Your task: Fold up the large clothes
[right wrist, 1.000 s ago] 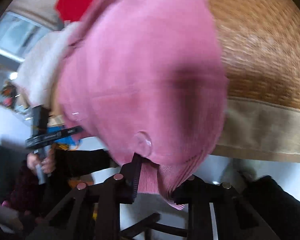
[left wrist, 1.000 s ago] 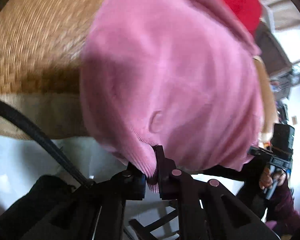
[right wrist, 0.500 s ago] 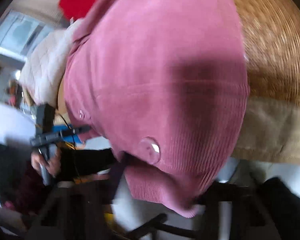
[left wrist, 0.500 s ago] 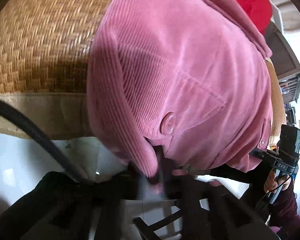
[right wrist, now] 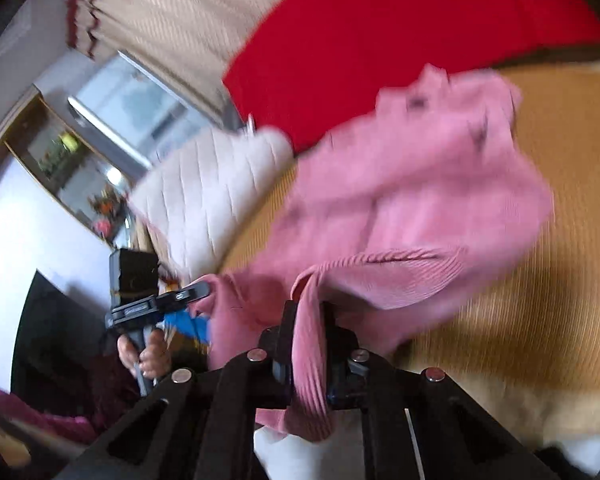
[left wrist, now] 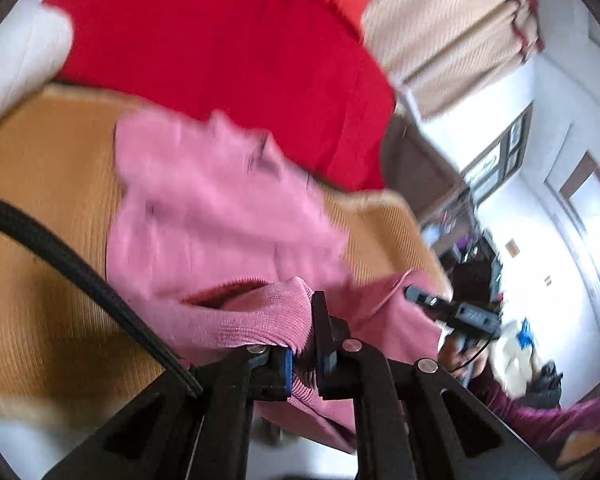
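The left gripper [left wrist: 306,346] points forward and somewhat downward, its jaws clamped tight on the ribbed hem of one pink corduroy garment [left wrist: 220,216]. The right gripper [right wrist: 306,350] is angled likewise; its jaws are closing, with a ribbed fold of the same garment [right wrist: 412,200] pinched between them. A hand [right wrist: 146,354] in a maroon sleeve grips the handle of the left gripper, seen from the right wrist view.

The garment hangs from both grippers, its far part draped over one woven straw-coloured mat [left wrist: 40,280]. Behind it lie one red cloth [left wrist: 220,36] and one white quilted item [right wrist: 204,184]. One beige striped curtain [left wrist: 444,20] hangs beyond. One black braided cable [left wrist: 80,276] crosses the left wrist view. Both views are motion-blurred.
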`<state>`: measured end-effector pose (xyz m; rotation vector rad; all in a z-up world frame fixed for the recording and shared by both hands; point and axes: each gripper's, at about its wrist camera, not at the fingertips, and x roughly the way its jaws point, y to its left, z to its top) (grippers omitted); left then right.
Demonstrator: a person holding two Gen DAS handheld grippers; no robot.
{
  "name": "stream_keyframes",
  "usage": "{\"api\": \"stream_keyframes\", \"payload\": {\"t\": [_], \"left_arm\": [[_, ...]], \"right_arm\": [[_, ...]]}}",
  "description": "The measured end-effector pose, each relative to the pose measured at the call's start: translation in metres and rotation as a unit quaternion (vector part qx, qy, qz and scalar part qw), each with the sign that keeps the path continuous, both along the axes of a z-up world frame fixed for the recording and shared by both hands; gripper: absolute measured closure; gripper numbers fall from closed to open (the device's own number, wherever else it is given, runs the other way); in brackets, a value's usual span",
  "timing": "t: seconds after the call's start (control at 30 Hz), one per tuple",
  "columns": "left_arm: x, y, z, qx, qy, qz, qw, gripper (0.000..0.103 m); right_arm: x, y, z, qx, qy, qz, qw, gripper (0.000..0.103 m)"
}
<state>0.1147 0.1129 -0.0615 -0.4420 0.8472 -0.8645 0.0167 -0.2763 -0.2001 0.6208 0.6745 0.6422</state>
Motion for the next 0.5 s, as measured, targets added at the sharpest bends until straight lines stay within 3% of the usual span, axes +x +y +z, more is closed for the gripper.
{"api": "stream_keyframes", "payload": {"t": [0.1,0.23,0.37,0.5], "left_arm": [[0.047,-0.004,0.026,-0.003,-0.029,0.026,0.9992,0.095],[0.138,-0.013,0.021,-0.001,-0.028,0.079,0.9965,0.095],[0.218,-0.022,-0.023,-0.017,0.014,0.132,0.991,0.095],[0.285,-0.034,-0.088,0.0,0.107,0.158,0.9817,0.094]], "right_arm": [[0.041,-0.028,0.021,0.017,-0.022,-0.048,0.998,0.093],[0.106,-0.101,0.036,0.062,-0.028,-0.145,0.987,0.093],[0.169,-0.153,0.017,0.103,-0.001,-0.212,0.972,0.093],[0.223,-0.193,-0.017,0.146,0.022,-0.256,0.955,0.093]]}}
